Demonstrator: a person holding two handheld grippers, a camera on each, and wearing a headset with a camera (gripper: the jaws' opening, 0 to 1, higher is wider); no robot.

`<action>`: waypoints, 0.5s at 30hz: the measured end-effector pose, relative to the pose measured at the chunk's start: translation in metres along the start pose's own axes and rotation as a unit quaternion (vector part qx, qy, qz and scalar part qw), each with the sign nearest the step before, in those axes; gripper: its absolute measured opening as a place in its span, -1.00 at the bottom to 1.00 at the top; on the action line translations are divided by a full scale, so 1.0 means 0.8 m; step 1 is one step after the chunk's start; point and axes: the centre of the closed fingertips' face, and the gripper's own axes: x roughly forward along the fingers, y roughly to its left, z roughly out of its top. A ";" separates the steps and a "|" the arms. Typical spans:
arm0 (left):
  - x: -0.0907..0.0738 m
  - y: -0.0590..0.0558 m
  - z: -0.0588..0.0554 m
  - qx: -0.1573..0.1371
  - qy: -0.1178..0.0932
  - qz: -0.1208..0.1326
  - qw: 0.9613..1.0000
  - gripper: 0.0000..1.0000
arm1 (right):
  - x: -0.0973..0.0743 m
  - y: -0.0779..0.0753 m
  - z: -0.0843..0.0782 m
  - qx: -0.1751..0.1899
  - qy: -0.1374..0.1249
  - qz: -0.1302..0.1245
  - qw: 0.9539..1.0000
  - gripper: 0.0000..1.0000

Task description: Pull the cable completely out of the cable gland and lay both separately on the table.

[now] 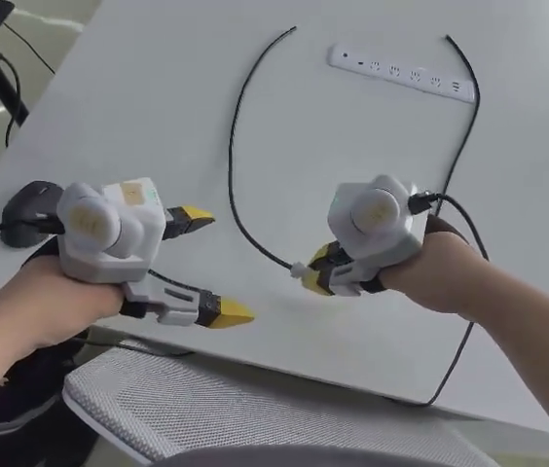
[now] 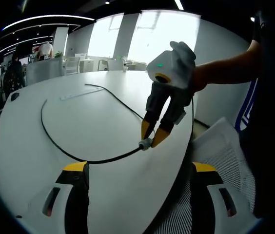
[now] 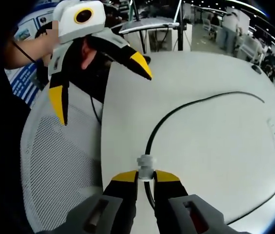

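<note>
Right gripper [image 1: 313, 269], centre frame: jaws clamped on black cable [image 1: 232, 175] just behind white cable gland [image 1: 298, 269]; gland still on cable, low over white table [image 1: 138, 107]. Left gripper [image 1: 220, 265], lower left: jaws wide apart, holding nothing.

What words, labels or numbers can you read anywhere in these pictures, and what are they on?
No text can be read.
Yellowish sticker on the left gripper: too blurred to read.
Power strip: marks by its sockets too small to read.
Blue board at the left of the right gripper view: white print blurred.
Cable gland held in the right gripper: no marking visible.
</note>
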 end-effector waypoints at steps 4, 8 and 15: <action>0.005 -0.007 0.008 0.013 0.001 -0.009 1.000 0.68 | -0.017 0.007 0.006 -0.011 -0.004 -0.001 1.000 -0.87; 0.008 -0.017 0.017 0.022 -0.002 -0.021 1.000 0.65 | -0.031 0.015 0.010 -0.027 -0.004 -0.001 1.000 -0.87; 0.015 -0.030 0.031 0.029 -0.008 -0.042 0.999 0.61 | -0.047 0.028 0.015 -0.048 -0.001 -0.001 0.999 -0.88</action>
